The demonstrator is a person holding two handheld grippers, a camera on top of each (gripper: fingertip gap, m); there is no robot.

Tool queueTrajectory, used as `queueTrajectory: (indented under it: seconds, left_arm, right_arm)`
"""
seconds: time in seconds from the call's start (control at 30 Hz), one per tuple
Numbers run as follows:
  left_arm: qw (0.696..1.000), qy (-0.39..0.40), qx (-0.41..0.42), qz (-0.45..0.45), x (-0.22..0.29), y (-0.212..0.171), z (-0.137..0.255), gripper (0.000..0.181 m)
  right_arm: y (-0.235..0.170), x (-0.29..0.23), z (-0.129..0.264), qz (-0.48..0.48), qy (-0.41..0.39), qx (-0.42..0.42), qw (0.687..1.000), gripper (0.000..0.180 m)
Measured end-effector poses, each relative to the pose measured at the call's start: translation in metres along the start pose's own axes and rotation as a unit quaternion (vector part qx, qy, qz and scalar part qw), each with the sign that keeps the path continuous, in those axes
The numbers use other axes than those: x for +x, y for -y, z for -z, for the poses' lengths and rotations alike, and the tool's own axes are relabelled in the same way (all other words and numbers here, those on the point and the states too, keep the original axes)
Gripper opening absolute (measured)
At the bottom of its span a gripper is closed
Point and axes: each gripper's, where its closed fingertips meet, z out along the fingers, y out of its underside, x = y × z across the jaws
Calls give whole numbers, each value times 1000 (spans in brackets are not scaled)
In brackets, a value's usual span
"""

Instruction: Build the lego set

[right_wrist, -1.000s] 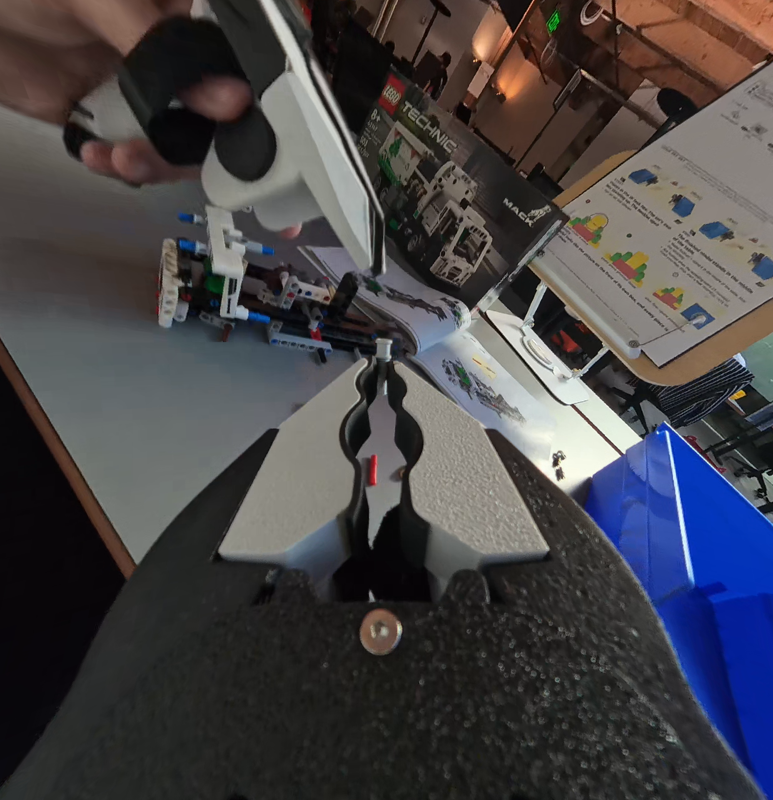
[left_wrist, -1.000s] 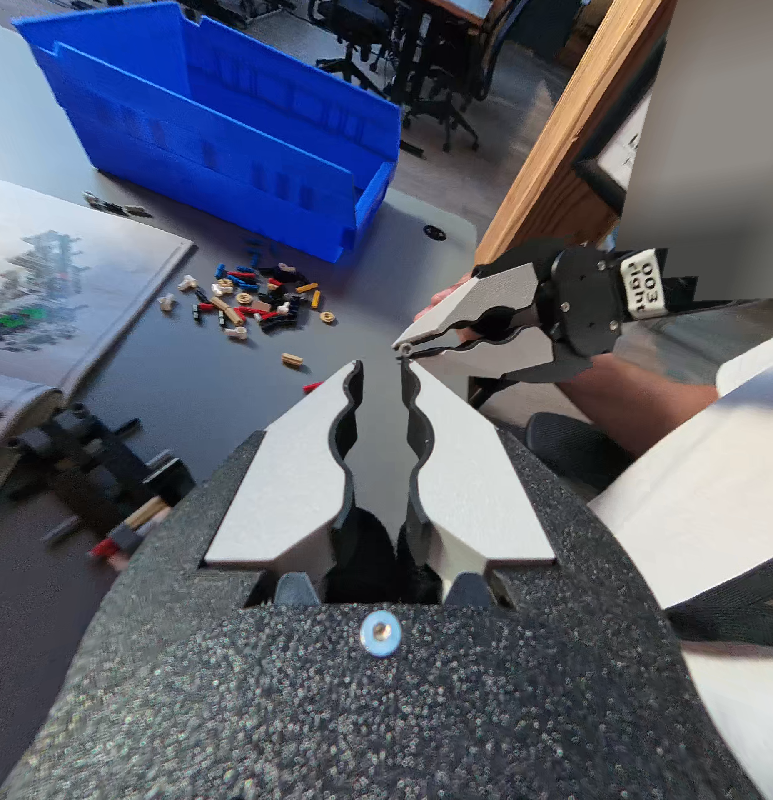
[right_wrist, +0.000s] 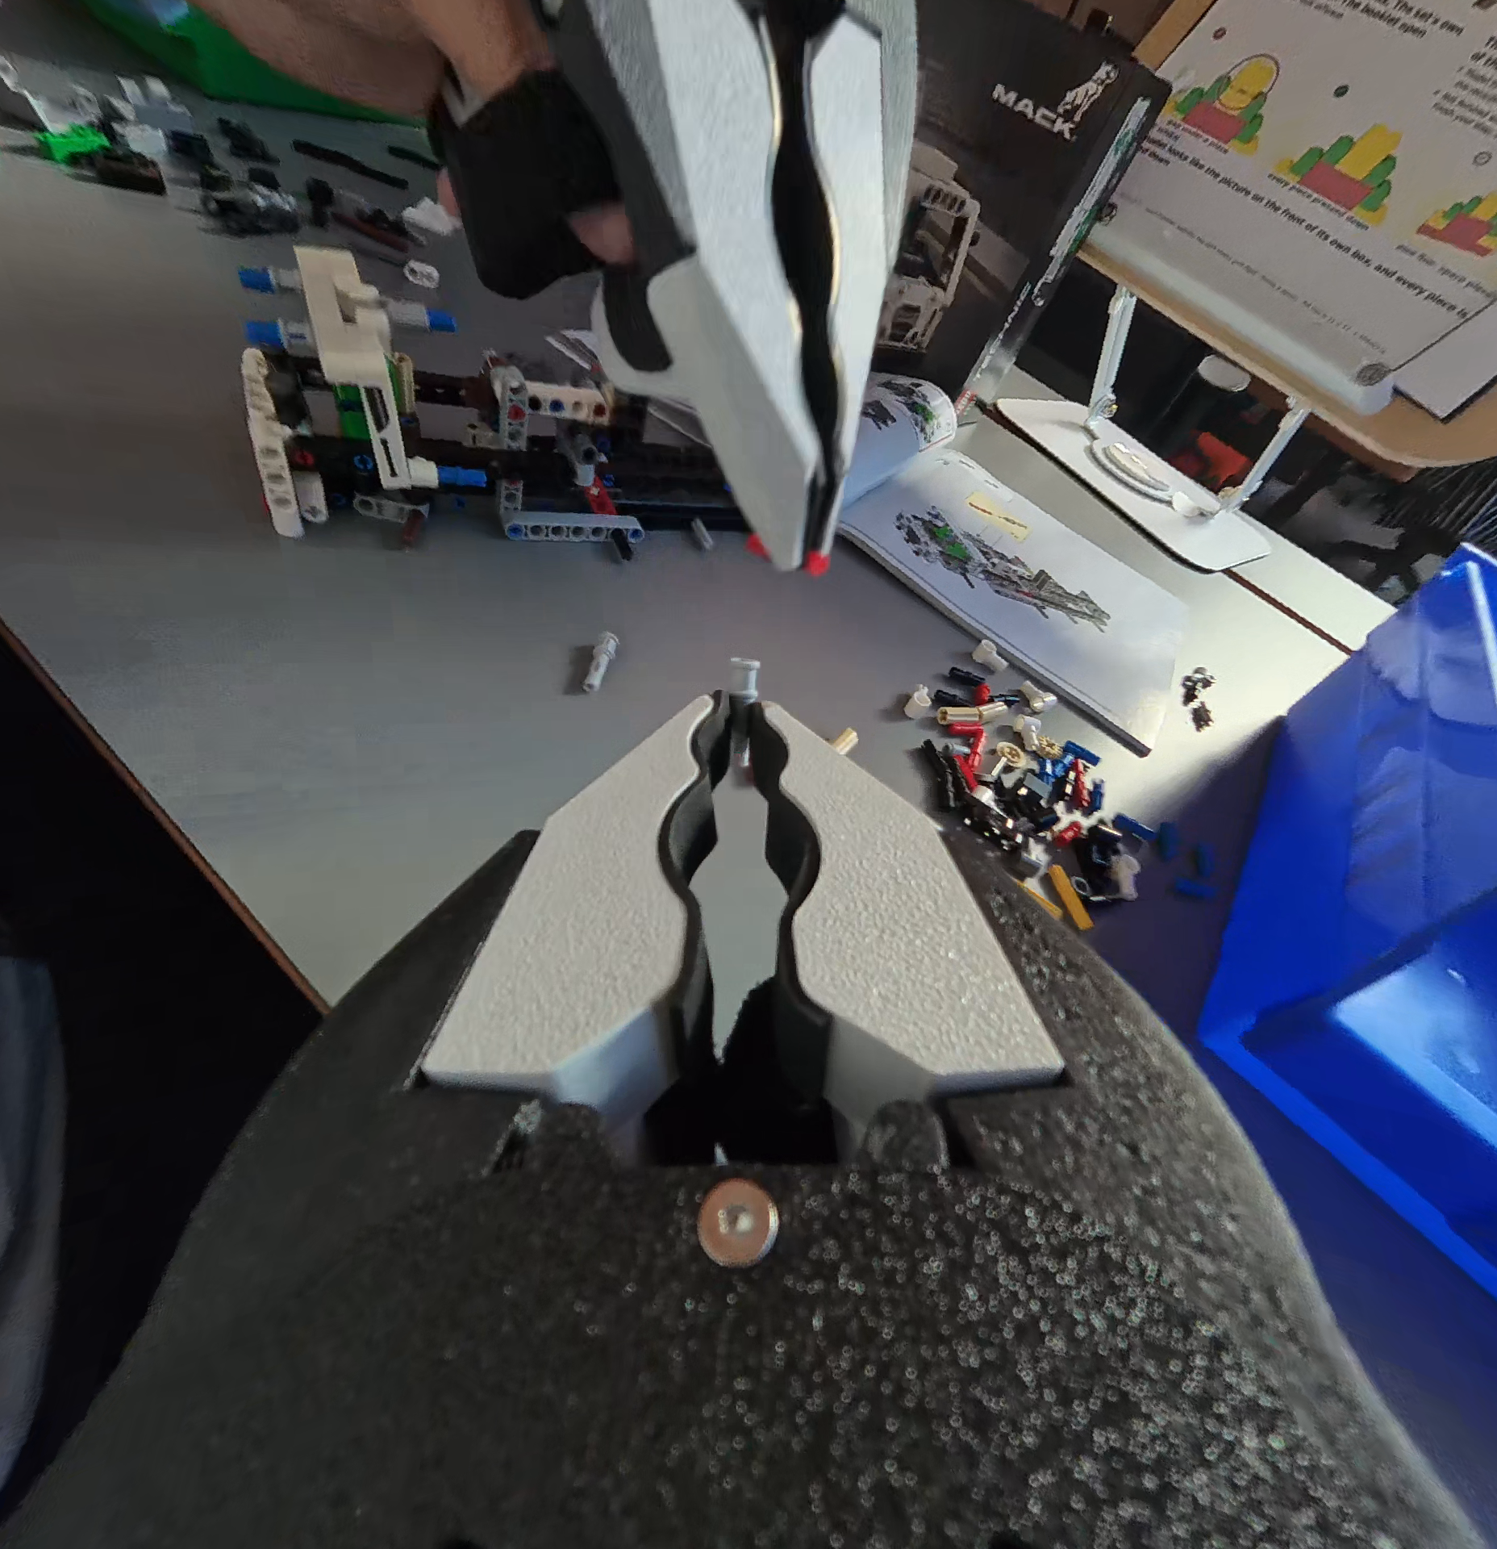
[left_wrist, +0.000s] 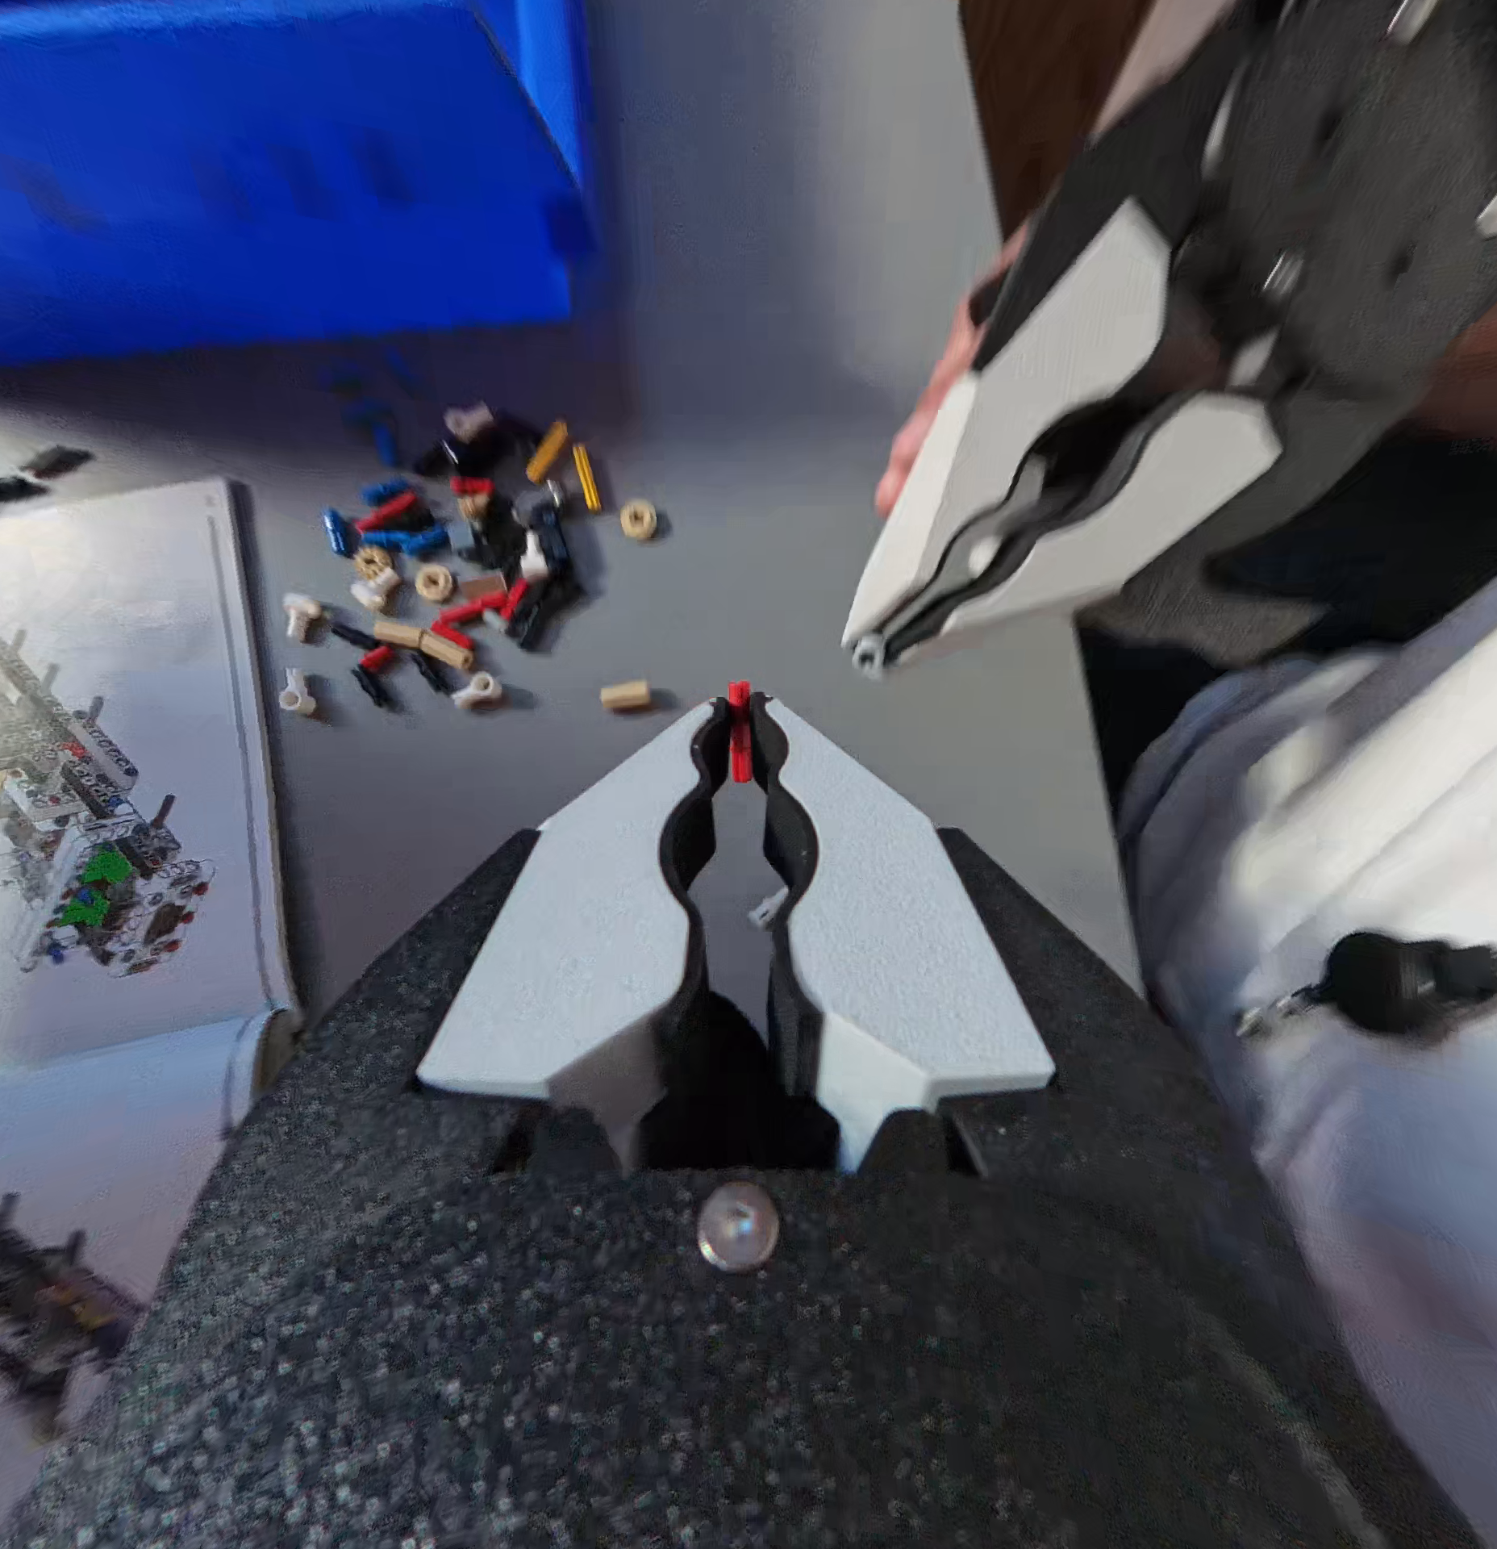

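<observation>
A small red pin point(left_wrist: 739, 731) stands upright, pinched at its middle. A light grey pin point(right_wrist: 741, 683) is pinched too. Loose mixed pieces point(left_wrist: 469, 553) lie scattered on the worktop point(left_wrist: 770, 520).

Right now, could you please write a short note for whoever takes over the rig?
Left gripper: shut on a red pin, off the table.
Right gripper: shut on a grey pin, tip sticking out, close to the left gripper.
Loose parts lie in a pile beside the blue bin; one more grey pin lies alone on the table. The booklet is open near the pile.
Done: the model is partly built, beyond the grippers.
Left: neither held pin is fitted yet, and many parts are unused.
</observation>
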Motion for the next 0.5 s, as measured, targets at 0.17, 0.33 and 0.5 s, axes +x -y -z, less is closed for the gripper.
queueTrajectory:
  seconds: [0.17,0.33,0.5]
  left_arm:
    - [943,-55,289,156,4,45,68,1]
    - [873,-66,435,210,8,44,113,1]
    - [837,-49,502,214,15,34,137,1]
  right_arm:
    - [43,-15,-18,-123,63,64,988,3]
    - [103,-17,-20,-239,125,173,947,3]
    - [133,-31,-25,-297,184,211,913,3]
